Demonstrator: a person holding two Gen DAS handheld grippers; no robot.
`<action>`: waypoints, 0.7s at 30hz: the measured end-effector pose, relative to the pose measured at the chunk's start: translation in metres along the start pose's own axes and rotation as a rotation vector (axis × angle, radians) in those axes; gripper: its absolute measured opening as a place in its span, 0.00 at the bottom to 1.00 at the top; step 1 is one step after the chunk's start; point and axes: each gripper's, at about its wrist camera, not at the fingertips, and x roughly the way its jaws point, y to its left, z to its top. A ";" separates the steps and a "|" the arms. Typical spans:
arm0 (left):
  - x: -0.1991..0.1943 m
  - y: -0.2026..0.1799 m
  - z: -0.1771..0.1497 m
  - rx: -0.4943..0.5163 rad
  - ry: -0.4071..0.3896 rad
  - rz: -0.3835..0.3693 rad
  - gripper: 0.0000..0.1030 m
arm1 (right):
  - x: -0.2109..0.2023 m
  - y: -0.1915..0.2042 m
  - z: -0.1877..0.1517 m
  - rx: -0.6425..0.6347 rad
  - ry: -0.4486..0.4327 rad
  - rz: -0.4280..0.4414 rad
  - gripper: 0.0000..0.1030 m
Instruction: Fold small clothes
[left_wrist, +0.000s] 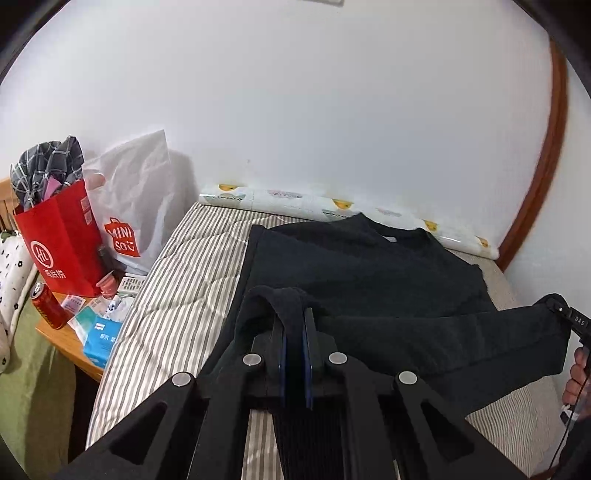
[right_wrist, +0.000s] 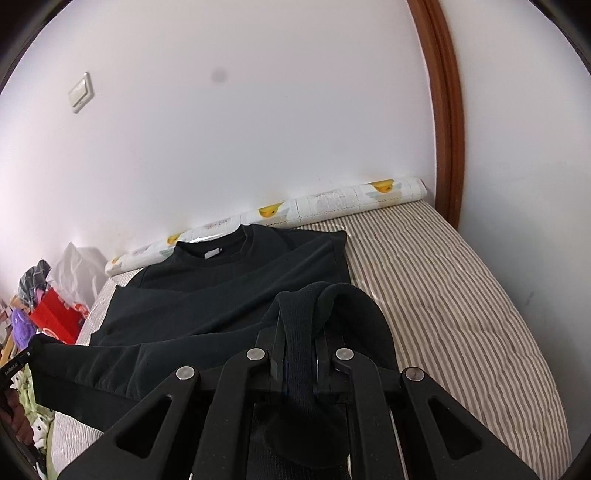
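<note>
Black sweatshirt ahead of the claws, grey-and-white striped mattress, red paper bag far left, white Miniso bag, brown door frame

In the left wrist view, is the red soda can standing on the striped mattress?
No, the red can stands on the wooden side table beside the striped mattress, next to a red paper bag.

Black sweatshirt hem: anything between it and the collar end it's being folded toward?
Nothing visible. The left gripper and right gripper each pinch the hem of the black sweatshirt; only the garment's own flat body lies ahead on the striped mattress up to the collar.
</note>
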 end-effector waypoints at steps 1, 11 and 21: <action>0.009 -0.001 0.003 0.008 0.001 0.019 0.07 | 0.005 0.001 0.002 0.000 0.002 0.000 0.07; 0.080 -0.004 0.010 0.025 0.079 0.074 0.07 | 0.088 -0.002 0.014 -0.021 0.075 -0.034 0.07; 0.114 0.003 0.006 0.020 0.134 0.078 0.10 | 0.152 -0.012 0.005 -0.009 0.178 -0.073 0.09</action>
